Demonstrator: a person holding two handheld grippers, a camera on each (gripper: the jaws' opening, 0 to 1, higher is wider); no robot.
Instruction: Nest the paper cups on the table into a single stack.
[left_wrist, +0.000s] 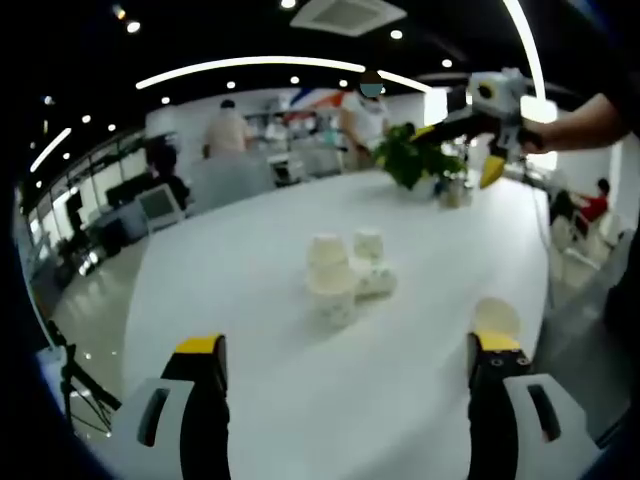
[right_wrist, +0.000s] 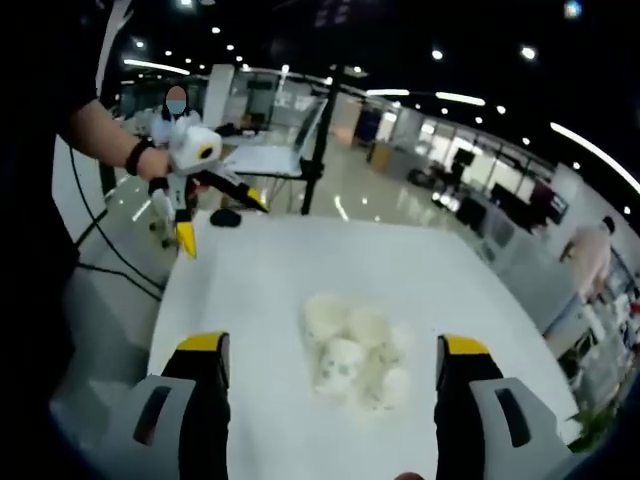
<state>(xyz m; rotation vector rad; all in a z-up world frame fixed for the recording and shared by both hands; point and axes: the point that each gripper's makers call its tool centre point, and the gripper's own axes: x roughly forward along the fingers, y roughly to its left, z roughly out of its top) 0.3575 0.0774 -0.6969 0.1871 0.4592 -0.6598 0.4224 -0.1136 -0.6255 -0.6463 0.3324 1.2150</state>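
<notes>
The paper cups (left_wrist: 345, 275) cluster mid-table on the white table (left_wrist: 250, 300), with bare surface all round them to its edges. The left gripper (left_wrist: 345, 365) and right gripper (right_wrist: 330, 365) hover short of them, jaws spread wide, holding nothing.

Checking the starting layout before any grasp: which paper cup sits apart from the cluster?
The lone cup near the table's edge, just beyond the left gripper's right jaw. The other cups huddle together mid-table.
</notes>
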